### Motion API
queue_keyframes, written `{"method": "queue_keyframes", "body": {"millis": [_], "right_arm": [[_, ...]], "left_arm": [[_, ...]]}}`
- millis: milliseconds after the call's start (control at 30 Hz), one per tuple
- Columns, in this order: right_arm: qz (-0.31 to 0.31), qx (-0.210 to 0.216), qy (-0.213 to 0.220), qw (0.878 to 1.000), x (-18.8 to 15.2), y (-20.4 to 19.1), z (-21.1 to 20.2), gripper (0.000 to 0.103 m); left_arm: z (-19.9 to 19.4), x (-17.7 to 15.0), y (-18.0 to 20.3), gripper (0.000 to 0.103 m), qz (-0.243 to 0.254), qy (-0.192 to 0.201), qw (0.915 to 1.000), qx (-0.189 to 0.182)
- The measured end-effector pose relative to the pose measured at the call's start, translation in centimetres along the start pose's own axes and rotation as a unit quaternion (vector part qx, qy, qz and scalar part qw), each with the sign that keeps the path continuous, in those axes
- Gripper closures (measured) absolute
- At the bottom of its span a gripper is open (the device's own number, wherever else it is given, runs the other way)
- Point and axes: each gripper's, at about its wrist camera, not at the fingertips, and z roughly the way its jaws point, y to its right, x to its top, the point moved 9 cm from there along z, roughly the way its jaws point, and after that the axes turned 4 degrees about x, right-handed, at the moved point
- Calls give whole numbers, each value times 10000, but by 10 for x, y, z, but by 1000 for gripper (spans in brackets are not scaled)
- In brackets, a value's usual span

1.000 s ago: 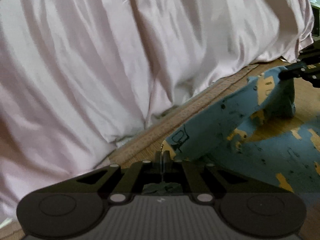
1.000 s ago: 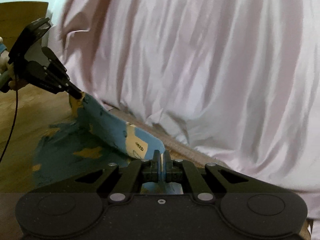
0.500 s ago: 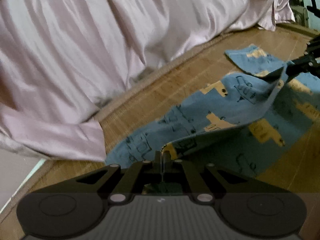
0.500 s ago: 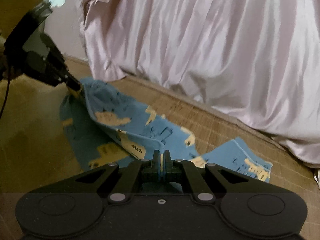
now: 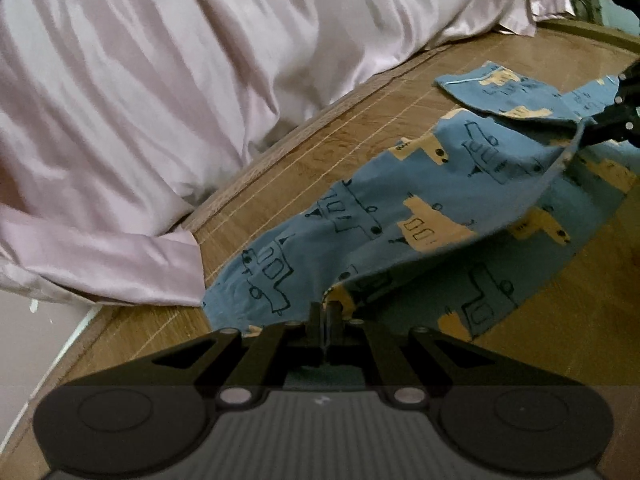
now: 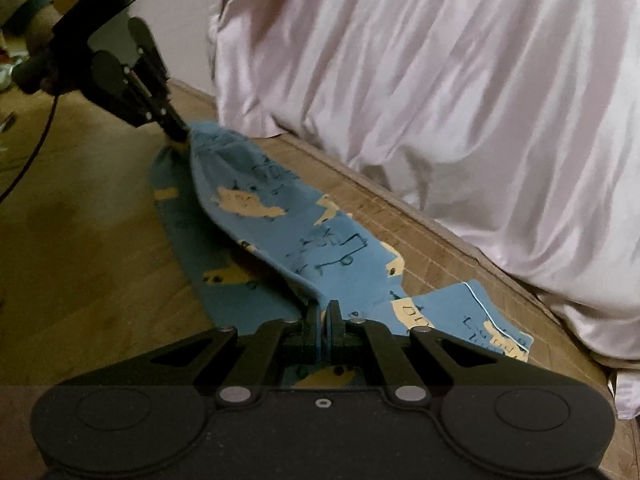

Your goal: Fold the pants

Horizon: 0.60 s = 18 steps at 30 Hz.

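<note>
The pants [image 5: 400,216] are blue with yellow and dark truck prints and lie on a wooden floor. My left gripper [image 5: 325,314] is shut on one edge of the pants, held just above the floor. My right gripper [image 6: 323,314] is shut on the other end of the same edge. The cloth between them hangs as a raised fold over the layer on the floor [image 6: 224,276]. In the right wrist view the left gripper [image 6: 176,130] pinches the far corner. In the left wrist view the right gripper [image 5: 588,132] shows at the right edge. One leg end [image 5: 496,88] lies flat beyond.
A pale pink satin bed sheet [image 5: 200,92] hangs down along the far side of the floor, also in the right wrist view [image 6: 440,92]. A raised wooden strip [image 5: 320,128] runs along its foot. A dark cable [image 6: 28,160] hangs at the left.
Both grippers have come down and tilted toward the floor with the pants edge in them. The cloth has spread lower and more of the floor and pants is in view.
</note>
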Motion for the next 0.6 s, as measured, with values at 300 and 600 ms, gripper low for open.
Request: {"method": "queue_keyframes", "body": {"millis": [300,600], "right_arm": [[-53,143,-92,9998,-3,-1,-6,102],[-299,237,-147,9992,-2,-3,-19,102]], "left_arm": [[-1,-8,12,102,462,-20,9989,-40],[-7,-15,11,102,529,45,9985,-107]]}}
